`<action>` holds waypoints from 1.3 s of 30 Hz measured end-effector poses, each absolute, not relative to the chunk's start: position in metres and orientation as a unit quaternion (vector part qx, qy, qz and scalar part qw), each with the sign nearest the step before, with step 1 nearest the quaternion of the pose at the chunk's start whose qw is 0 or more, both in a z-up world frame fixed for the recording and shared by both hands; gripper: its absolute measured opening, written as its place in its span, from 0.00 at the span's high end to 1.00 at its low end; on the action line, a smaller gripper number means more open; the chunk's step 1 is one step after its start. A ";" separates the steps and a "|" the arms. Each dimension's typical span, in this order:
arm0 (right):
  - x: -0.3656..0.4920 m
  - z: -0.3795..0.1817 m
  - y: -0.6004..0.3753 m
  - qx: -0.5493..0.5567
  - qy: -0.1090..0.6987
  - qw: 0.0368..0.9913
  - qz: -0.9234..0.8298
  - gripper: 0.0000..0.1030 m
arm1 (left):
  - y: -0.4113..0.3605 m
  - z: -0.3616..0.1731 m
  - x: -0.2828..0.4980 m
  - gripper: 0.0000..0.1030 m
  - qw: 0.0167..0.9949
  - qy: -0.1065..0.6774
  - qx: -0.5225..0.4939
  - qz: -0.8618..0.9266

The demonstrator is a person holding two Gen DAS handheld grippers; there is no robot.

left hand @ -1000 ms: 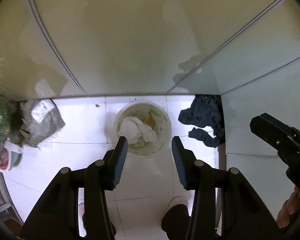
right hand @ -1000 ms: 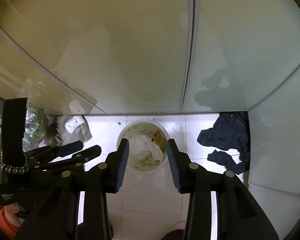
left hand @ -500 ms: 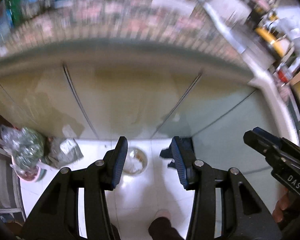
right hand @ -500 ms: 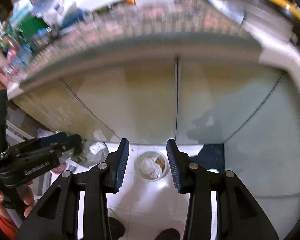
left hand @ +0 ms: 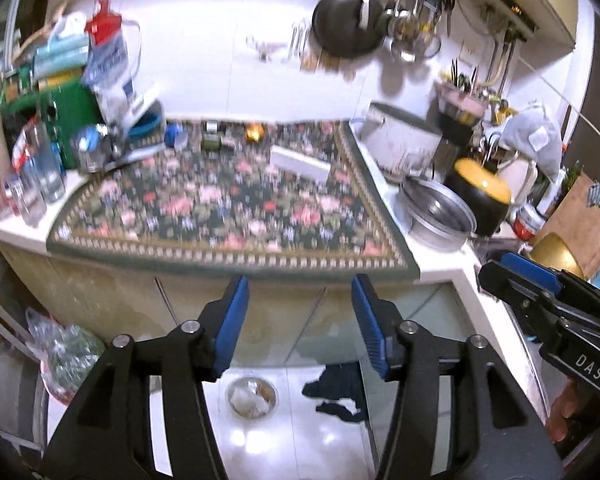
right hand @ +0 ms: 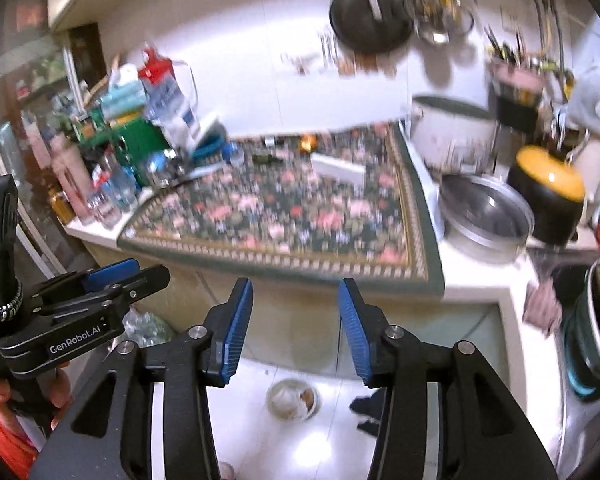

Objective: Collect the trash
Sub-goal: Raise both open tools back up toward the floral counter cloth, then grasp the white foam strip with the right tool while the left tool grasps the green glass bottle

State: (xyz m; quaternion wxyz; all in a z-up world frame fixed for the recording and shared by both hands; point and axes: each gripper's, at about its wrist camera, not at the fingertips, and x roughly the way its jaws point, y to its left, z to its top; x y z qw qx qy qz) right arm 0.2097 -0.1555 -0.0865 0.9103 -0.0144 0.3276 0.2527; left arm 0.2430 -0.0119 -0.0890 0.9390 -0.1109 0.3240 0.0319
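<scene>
A small round trash bin [left hand: 251, 397] holding white crumpled paper stands on the white floor tiles below the counter; it also shows in the right wrist view [right hand: 293, 399]. My left gripper [left hand: 300, 300] is open and empty, raised in front of the counter edge. My right gripper [right hand: 296, 304] is open and empty at about the same height. On the floral mat [left hand: 228, 204] lie a white flat box [left hand: 300, 164], a small dark item [left hand: 211, 141] and an orange item [left hand: 255, 131]; the mat also shows in the right wrist view [right hand: 284, 216].
Bottles and packets [left hand: 60, 120] crowd the counter's left. A rice cooker [left hand: 404, 140], a metal bowl [left hand: 436, 216] and a black-and-yellow pot [left hand: 480, 192] stand on the right. A dark cloth [left hand: 340, 392] lies on the floor. A plastic bag [left hand: 68, 356] sits at floor left.
Both grippers have risen and tilted up from the floor bin to counter height. The bin now looks small and far below. Both stay open and empty.
</scene>
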 end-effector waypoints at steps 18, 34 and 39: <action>0.317 -0.059 -0.112 0.020 0.292 0.938 0.184 0.37 | 0.094 -0.061 0.383 0.28 0.954 0.296 -0.050 -0.005; 0.450 -0.098 -0.080 -0.001 0.369 0.917 0.149 0.37 | 0.166 -0.129 0.531 0.27 0.914 0.396 -0.089 0.015; 0.512 -0.119 -0.062 -0.054 0.394 0.894 0.206 0.37 | 0.175 -0.149 0.572 0.27 0.899 0.415 -0.119 0.074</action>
